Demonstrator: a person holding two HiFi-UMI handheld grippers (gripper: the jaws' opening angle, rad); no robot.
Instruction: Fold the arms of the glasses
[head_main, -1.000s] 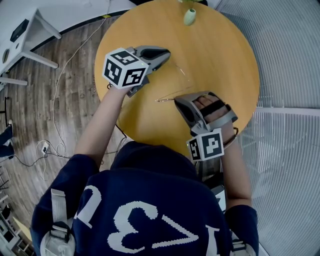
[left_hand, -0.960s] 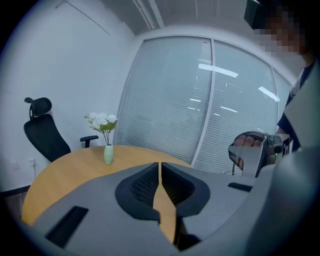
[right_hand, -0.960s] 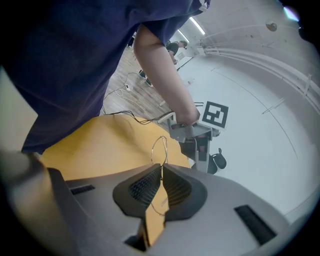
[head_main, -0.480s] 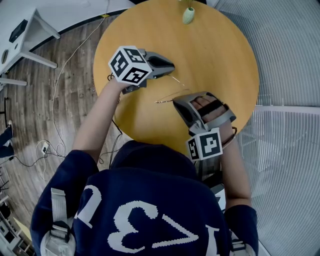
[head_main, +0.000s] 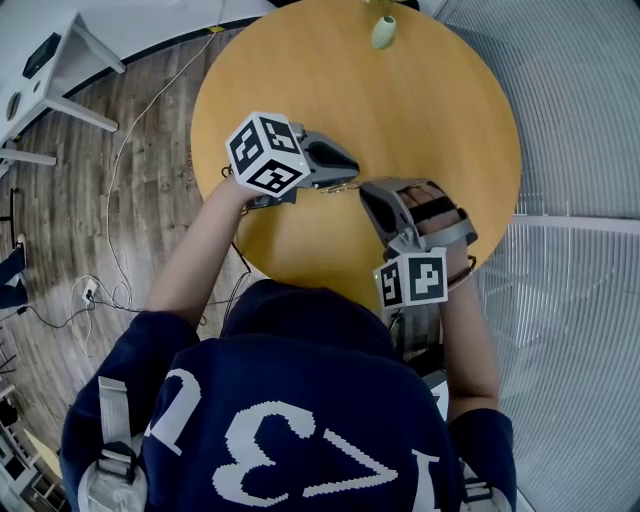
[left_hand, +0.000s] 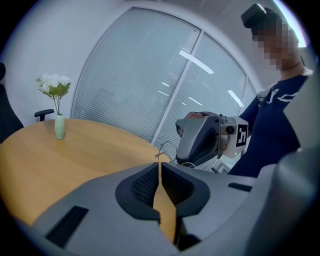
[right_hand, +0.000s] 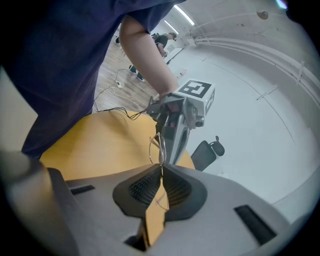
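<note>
Currently both tongs are pinched shut on the thin wire glasses (right_hand: 155, 145), which sit over the round table (head_main: 440, 110) near the person's edge. The right gripper (right_hand: 161, 170) clamps the frame. The left gripper (left_hand: 159, 165) seems to have one arm's tip, going by the wire poking out past its closed jaws. The two tips nearly meet, nose to nose. I'd say the arm's long axis lies close along the frame, so the fold looks almost shut, and the left hand is the one placed to finish it.
</note>
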